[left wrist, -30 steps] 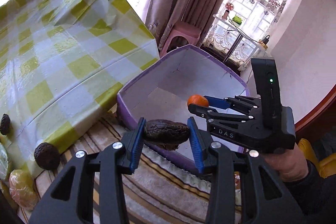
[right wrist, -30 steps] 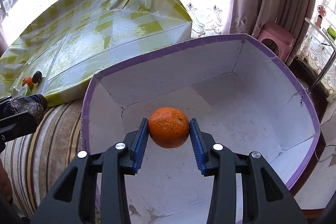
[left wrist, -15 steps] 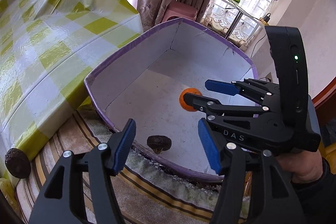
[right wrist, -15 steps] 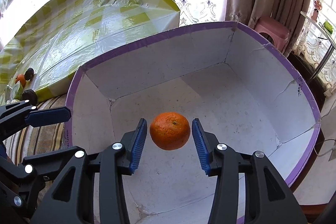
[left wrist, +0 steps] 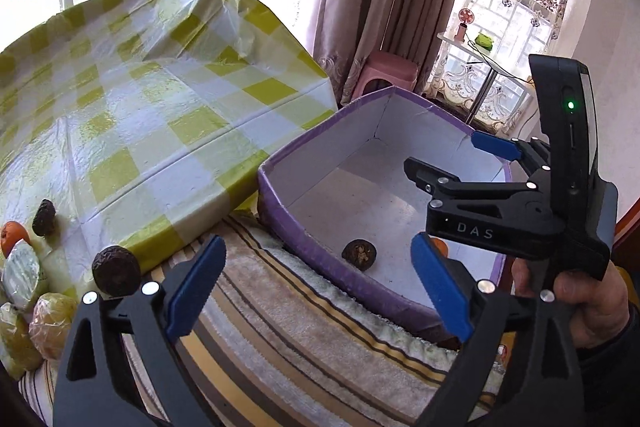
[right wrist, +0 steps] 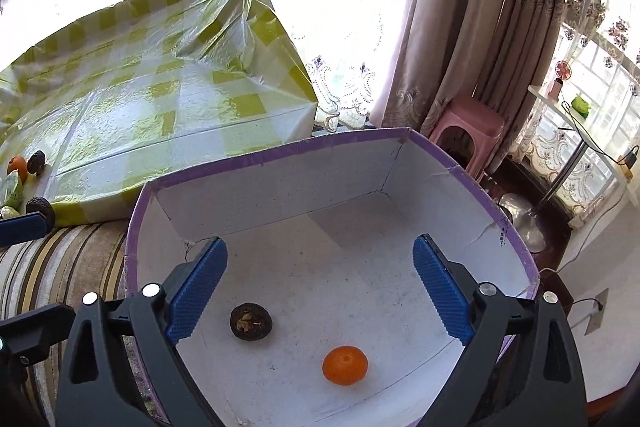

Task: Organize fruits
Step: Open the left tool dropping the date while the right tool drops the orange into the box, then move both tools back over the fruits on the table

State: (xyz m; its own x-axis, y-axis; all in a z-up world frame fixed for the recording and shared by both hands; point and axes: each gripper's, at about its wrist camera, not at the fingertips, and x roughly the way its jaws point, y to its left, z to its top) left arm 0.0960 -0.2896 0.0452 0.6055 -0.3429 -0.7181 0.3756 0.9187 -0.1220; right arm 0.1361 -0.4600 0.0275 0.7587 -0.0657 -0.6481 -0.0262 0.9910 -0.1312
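Note:
A white box with a purple rim (left wrist: 280, 203) (right wrist: 280, 155) sits on a striped cloth. Inside it lie a dark wrinkled fruit (left wrist: 359, 255) (right wrist: 251, 321) and an orange (right wrist: 345, 365); in the left wrist view only a sliver of the orange (left wrist: 441, 246) shows behind my left finger. My left gripper (left wrist: 316, 287) is open and empty, above the cloth at the box's near rim. My right gripper (right wrist: 320, 287) is open and empty above the box floor; it also shows in the left wrist view (left wrist: 452, 163). More fruit stays on the checked table: a dark fruit (left wrist: 116, 271), another dark fruit (left wrist: 44, 211) and an orange (left wrist: 12, 237).
A table with a yellow checked cover (left wrist: 140, 99) stands left of the box. Wrapped fruits (left wrist: 48, 323) lie at its near left corner. A pink stool (right wrist: 468, 131), curtains and a small side table (right wrist: 580, 131) stand behind the box.
Both grippers opened wide. The dark fruit dropped from the left gripper and the orange from the right gripper; both now lie on the box floor. The left gripper pulled back from the box.

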